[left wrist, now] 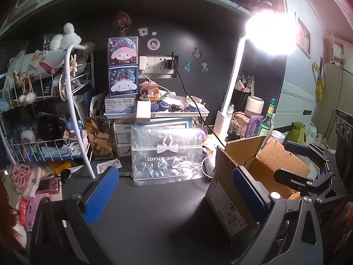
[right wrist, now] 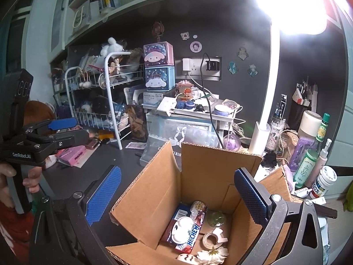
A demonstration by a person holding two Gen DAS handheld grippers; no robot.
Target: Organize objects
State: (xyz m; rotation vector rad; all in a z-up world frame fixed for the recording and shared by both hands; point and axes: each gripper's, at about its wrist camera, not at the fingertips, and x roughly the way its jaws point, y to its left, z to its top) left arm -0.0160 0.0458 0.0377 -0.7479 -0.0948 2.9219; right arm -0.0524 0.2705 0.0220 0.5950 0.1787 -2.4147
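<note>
R wrist cam only: Hi-Chew pack [right wrist: 191, 234] in cardboard box [right wrist: 198, 161], both grippers empty

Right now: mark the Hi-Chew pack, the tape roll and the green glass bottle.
Hi-Chew pack [right wrist: 192, 236]: right wrist view, on the printed lettering.
Tape roll [right wrist: 213, 239]: right wrist view, on its rim.
Green glass bottle [right wrist: 308, 162]: right wrist view, on its label.

Brown cardboard box [right wrist: 194, 176], dark grey tabletop [left wrist: 154, 209], blue textured jaws, white wire rack [left wrist: 72, 101], green bottle [right wrist: 308, 163], pink-and-blue cartoon boxes [left wrist: 122, 66]
</note>
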